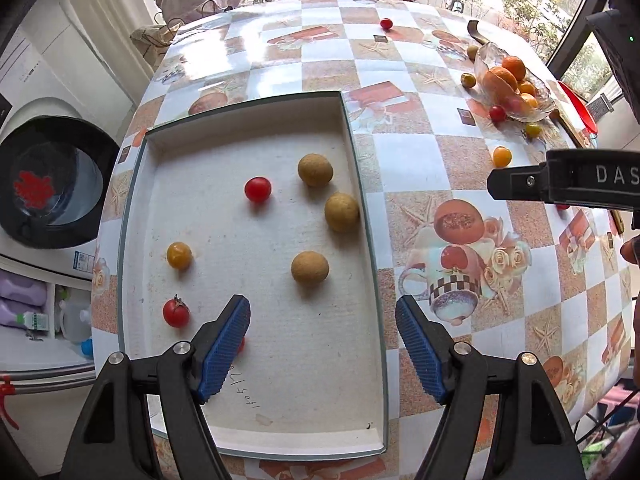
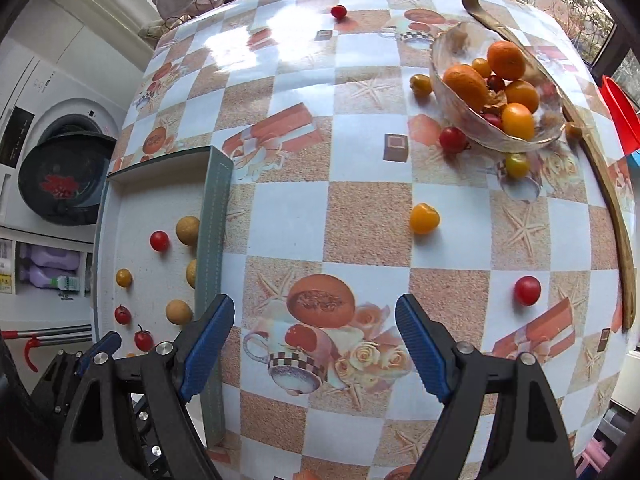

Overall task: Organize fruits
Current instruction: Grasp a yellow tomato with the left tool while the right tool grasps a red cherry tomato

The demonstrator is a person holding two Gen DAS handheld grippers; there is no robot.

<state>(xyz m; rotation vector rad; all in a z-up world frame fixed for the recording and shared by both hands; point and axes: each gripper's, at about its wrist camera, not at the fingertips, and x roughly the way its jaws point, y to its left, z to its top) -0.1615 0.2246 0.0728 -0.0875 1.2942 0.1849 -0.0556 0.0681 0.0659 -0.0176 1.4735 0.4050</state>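
The left gripper (image 1: pixel 323 340) hangs over the near end of the white box (image 1: pixel 256 412), its blue jaws wide apart with nothing between them. In the box lie three tan round fruits (image 1: pixel 315 170), a red tomato (image 1: pixel 258 189), a yellow tomato (image 1: pixel 179 255) and a red tomato with a stem (image 1: pixel 176 312) — all apart from each other. Another red bit peeks out from behind the left finger, too hidden to name.

The right gripper (image 2: pixel 316 344) is over the checkered table (image 2: pixel 360 224), just right of the box, and its jaws are wide apart and hold nothing too. Ahead of it sit a loose yellow tomato (image 2: pixel 424 218) and, to the right, a loose red tomato (image 2: pixel 527 290). Far right stands a glass bowl (image 2: pixel 448 92) full of oranges (image 2: pixel 506 60) and small tomatoes, with more tomatoes on the table just beside it. One red tomato (image 2: pixel 338 11) sits alone at the far edge.
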